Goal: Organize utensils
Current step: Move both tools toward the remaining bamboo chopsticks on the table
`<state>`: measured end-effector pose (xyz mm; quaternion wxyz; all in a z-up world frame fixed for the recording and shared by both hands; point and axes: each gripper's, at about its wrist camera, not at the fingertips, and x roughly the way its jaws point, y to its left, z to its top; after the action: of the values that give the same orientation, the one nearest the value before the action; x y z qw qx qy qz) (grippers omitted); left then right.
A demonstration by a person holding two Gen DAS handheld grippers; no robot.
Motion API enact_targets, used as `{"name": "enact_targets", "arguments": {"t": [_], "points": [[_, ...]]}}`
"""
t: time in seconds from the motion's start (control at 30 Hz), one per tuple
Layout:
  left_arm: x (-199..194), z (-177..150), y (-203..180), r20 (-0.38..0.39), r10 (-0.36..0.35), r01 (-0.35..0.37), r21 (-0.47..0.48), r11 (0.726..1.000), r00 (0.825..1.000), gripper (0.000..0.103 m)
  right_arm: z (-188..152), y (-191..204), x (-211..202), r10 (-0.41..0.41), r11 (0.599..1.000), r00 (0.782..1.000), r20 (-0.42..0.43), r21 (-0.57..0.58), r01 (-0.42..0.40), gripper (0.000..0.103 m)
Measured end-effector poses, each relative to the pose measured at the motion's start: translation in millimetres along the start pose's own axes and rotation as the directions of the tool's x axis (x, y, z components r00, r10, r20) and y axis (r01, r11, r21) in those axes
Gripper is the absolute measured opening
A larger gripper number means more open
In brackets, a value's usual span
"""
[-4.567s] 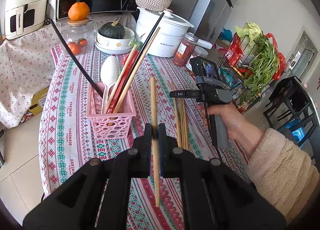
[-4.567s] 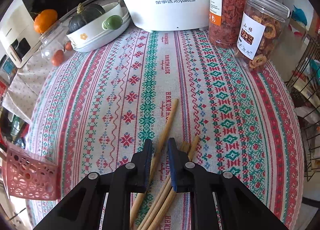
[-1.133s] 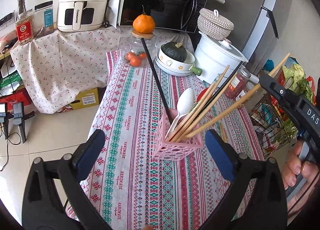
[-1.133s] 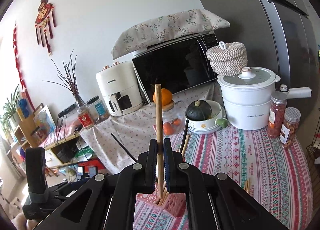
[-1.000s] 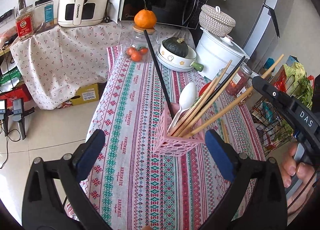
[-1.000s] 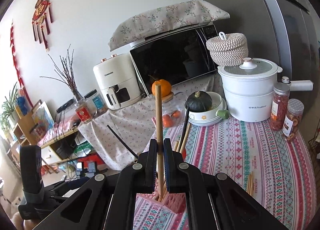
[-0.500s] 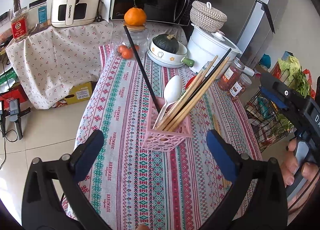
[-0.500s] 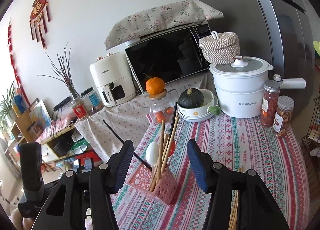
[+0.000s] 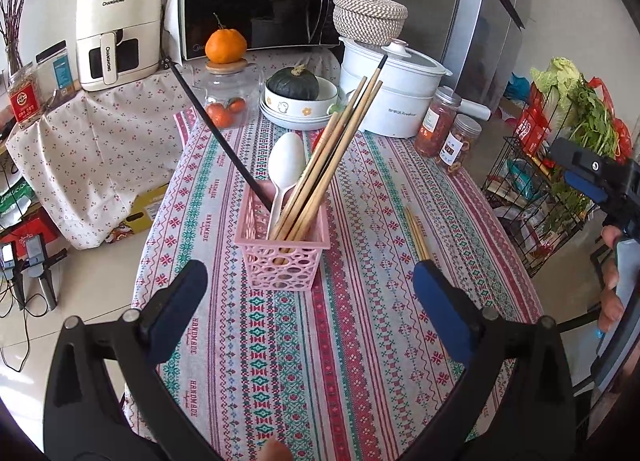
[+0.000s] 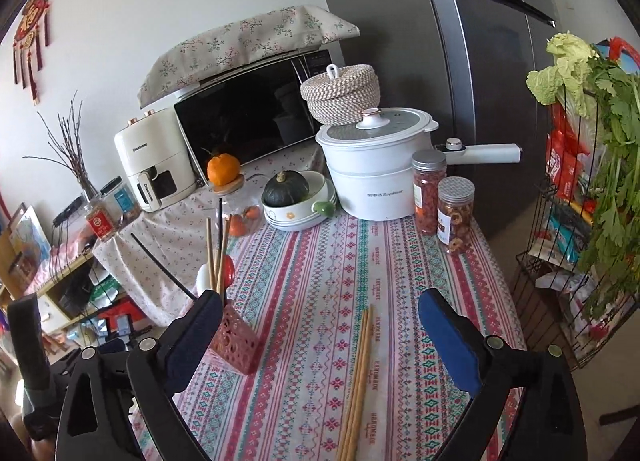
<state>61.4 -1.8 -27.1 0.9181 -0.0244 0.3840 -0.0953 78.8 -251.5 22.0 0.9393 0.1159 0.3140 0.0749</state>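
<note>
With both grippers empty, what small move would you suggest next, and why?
Probably lower the right gripper onto the loose wooden chopsticks lying on the tablecloth. Its jaws are open and nearest them, and the rest already stand in the pink basket.

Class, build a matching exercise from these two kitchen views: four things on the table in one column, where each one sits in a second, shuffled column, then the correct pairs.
Column 1
1. white spoon
2. loose wooden chopsticks
3. orange
4. dark green squash

Column 2
A. on the lid of a glass jar
B. lying flat on the tablecloth
C. in the white bowl
D. standing in the pink basket

Pairs: 1-D, 2-B, 3-A, 4-C
</note>
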Motion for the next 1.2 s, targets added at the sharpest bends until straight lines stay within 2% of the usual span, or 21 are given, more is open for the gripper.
{"name": "enact_targets", "arguments": {"t": [0.23, 0.4, 0.53, 0.63, 0.77, 0.87, 0.93, 1.03, 1.07, 1.2], "points": [[2, -7, -30, 0.021, 0.010, -0.012, 0.068, 0.998, 1.000, 0.102, -7, -36, -3, -0.103, 0.995, 0.992, -0.067, -0.002, 0.103, 0.103], [17, -12, -55, -0.015, 0.016, -0.015, 0.102, 0.995, 1.000, 0.102, -14, -58, 6, -0.195, 0.981, 0.968, -0.155, -0.038, 0.192, 0.103], [32, -14, -78, -0.044, 0.053, -0.045, 0.156, 0.987, 0.998, 0.102, -17, -80, 16, -0.217, 0.976, 0.954, -0.209, -0.017, 0.218, 0.103], [41, -13, -94, -0.027, 0.066, -0.060, 0.188, 0.980, 0.997, 0.102, -16, -95, 23, -0.226, 0.973, 0.946, -0.231, -0.004, 0.232, 0.103], [68, -6, -114, -0.097, 0.063, -0.044, 0.187, 0.981, 0.993, 0.102, -17, -111, 34, -0.227, 0.970, 0.932, -0.281, 0.019, 0.242, 0.103], [100, -2, -132, -0.157, 0.133, -0.095, 0.228, 0.969, 0.979, 0.102, -20, -121, 43, -0.241, 0.965, 0.918, -0.315, 0.028, 0.262, 0.103], [120, 1, -137, -0.186, 0.163, -0.124, 0.205, 0.971, 0.969, 0.102, -21, -128, 48, -0.261, 0.958, 0.907, -0.330, 0.026, 0.285, 0.103], [148, 7, -135, -0.247, 0.159, -0.126, 0.145, 0.981, 0.956, 0.102, -22, -137, 52, -0.283, 0.949, 0.896, -0.343, 0.033, 0.313, 0.103], [156, 9, -134, -0.264, 0.153, -0.123, 0.126, 0.984, 0.952, 0.101, -22, -139, 53, -0.280, 0.949, 0.894, -0.348, 0.040, 0.313, 0.103], [181, 16, -132, -0.322, 0.097, -0.081, 0.063, 0.995, 0.942, 0.075, -21, -141, 57, -0.259, 0.954, 0.897, -0.359, 0.048, 0.295, 0.103]]}}
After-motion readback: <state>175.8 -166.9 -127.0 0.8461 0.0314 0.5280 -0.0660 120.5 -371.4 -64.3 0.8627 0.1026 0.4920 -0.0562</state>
